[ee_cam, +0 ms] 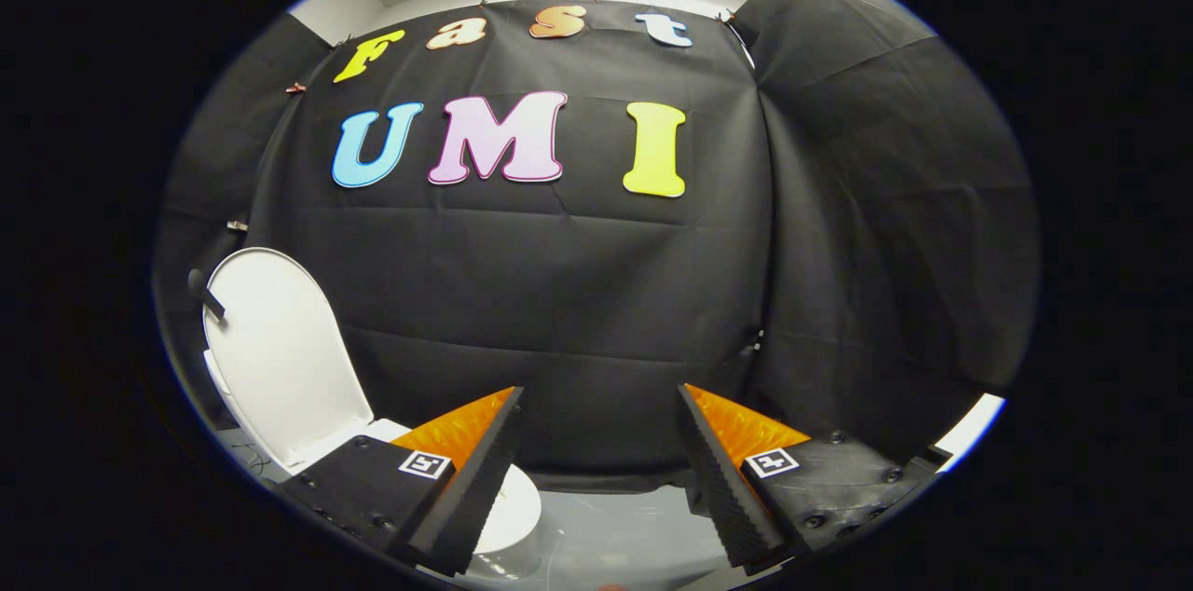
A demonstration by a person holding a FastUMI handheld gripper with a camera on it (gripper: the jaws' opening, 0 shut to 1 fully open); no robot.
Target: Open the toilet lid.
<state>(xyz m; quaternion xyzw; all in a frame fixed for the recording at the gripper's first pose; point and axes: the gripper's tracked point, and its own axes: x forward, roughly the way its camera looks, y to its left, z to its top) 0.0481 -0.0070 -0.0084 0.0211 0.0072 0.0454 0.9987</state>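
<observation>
- The gripper (596, 442) had its fingers spread wide apart, with nothing between them and nothing in their hold.
- The lid (280, 353) stood raised, nearly upright, off to the left beyond the left finger, leaning back toward the black cloth wall (578, 293).
- Below the lid, part of the white seat (511, 507) showed just behind the left finger's tip, the rest hidden by the finger.
- A small dark peg or handle (207, 293) stuck out near the lid's upper left edge; what it was could not be told.
- Judged from how things lay, the lid was already open, so the task looked done or almost done.
- The risk from here: the left finger sat near the seat and lid, so a careless swing leftward could knock the lid and tip it back down.
- If the lid did not rest firmly against something behind it, it might fall shut by its own weight; its support could not be seen.
- The pale floor (615, 535) lay between the fingers.
</observation>
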